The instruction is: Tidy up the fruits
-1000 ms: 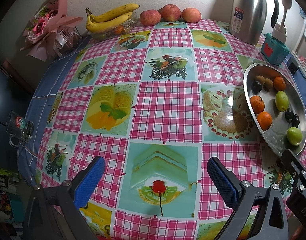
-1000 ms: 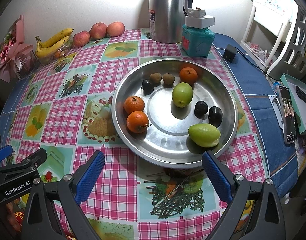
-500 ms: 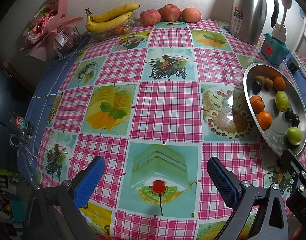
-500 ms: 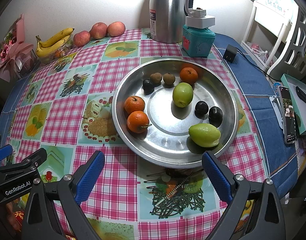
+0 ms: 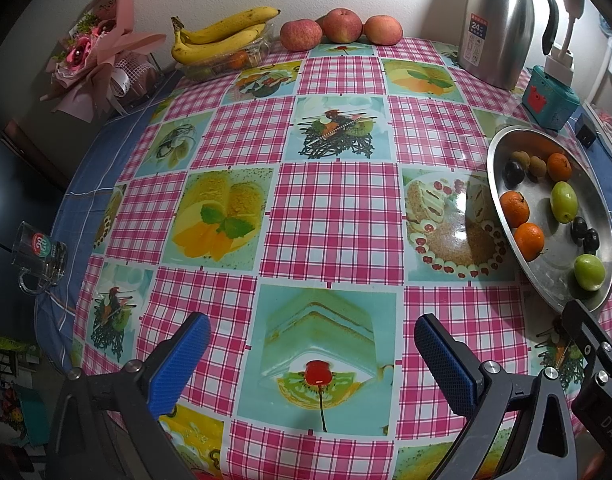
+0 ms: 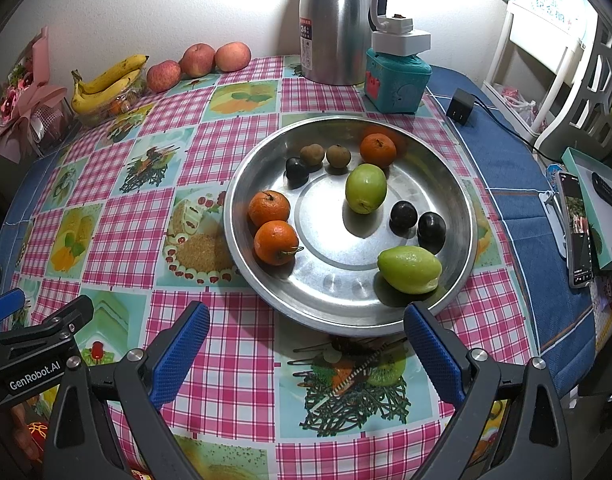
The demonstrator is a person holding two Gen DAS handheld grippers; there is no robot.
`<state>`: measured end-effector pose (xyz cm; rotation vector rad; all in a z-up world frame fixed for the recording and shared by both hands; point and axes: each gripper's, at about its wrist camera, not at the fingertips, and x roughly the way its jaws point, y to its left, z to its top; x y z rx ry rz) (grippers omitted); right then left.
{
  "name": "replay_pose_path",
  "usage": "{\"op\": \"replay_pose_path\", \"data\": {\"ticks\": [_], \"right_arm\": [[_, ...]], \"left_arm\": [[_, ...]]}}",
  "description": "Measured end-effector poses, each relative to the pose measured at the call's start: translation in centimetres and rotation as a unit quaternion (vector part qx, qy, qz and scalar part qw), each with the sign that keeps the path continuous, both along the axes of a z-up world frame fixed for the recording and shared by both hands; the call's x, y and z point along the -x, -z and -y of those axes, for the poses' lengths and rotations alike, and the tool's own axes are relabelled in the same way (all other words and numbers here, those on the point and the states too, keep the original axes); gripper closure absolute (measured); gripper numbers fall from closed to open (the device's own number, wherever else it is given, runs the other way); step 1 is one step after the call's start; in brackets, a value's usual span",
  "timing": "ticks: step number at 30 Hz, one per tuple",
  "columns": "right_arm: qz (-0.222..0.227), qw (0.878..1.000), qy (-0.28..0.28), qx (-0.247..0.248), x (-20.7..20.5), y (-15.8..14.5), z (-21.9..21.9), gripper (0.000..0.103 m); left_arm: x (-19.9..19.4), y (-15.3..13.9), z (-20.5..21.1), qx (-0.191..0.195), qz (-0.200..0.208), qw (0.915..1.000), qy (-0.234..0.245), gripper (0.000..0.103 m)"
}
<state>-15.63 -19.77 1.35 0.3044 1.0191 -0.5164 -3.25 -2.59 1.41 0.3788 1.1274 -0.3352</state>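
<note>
Both hand-held grippers hover spread and empty, but the right hand-held gripper is nearer the steel tray, at twelve o'clock, its pointed green fruit lying crosswise at one o'clock.

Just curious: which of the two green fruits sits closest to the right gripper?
The elongated green fruit at the tray's near rim; the rounder one lies mid-tray.
</note>
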Motion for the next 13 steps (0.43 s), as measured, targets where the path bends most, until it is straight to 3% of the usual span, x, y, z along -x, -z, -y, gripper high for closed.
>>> {"op": "replay_pose_path", "data": {"ticks": [13], "right_arm": [[0.000, 1.000, 0.000, 0.000, -0.02, 0.03, 0.03, 0.005]], "left_arm": [[0.67, -0.71, -0.05, 0.018, 0.014, 0.9997, 0.011, 0.000]]}}
